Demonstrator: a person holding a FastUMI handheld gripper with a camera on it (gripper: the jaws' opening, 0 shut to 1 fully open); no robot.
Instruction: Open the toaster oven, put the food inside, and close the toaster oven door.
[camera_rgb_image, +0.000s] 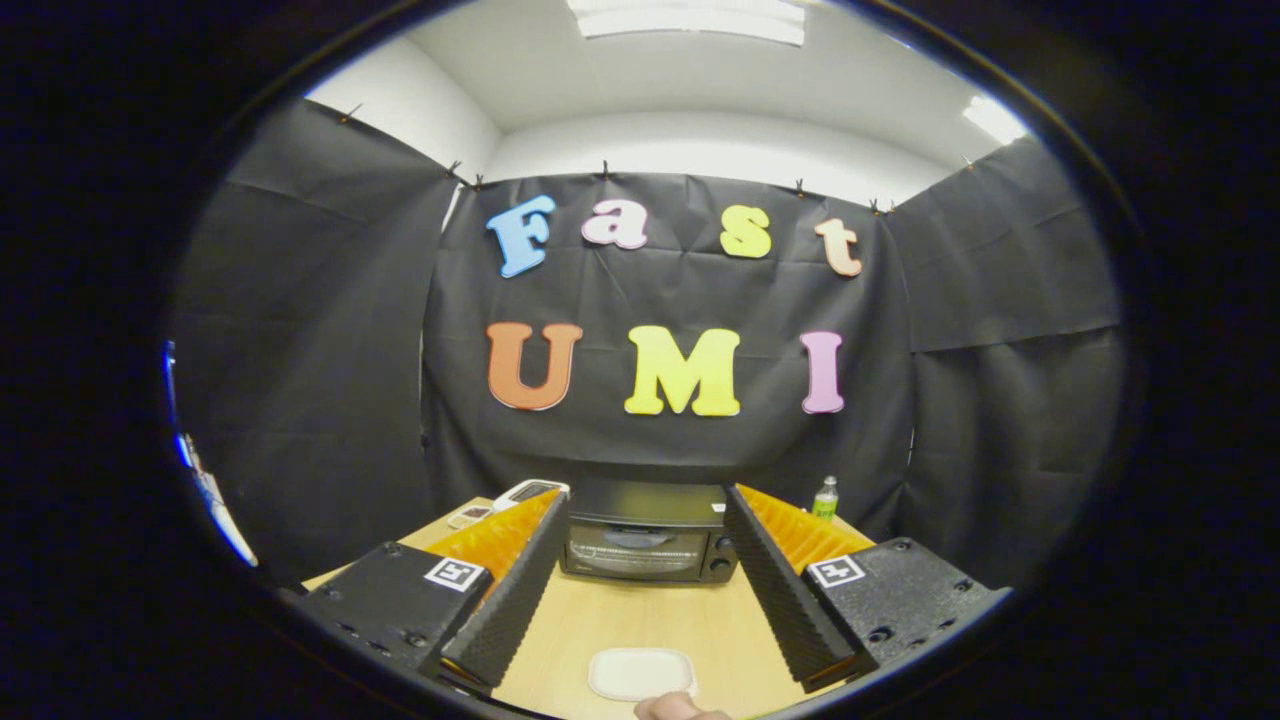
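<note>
A black toaster oven (645, 540) stands on the wooden table (640, 615) beyond my fingers, its glass door closed and its knobs on the right side. My gripper (645, 505) is open, held above the table, with the oven seen through the gap between the fingers. On the table close below me lies a white dish (640, 672). A pale rounded piece of food (672, 708) shows just at the near edge of that dish, mostly cut off.
A small green-capped bottle (825, 497) stands at the right rear of the table. A white device (528, 492) and a smaller flat item (468, 516) lie at the left rear beside the oven. Black cloth walls surround the table.
</note>
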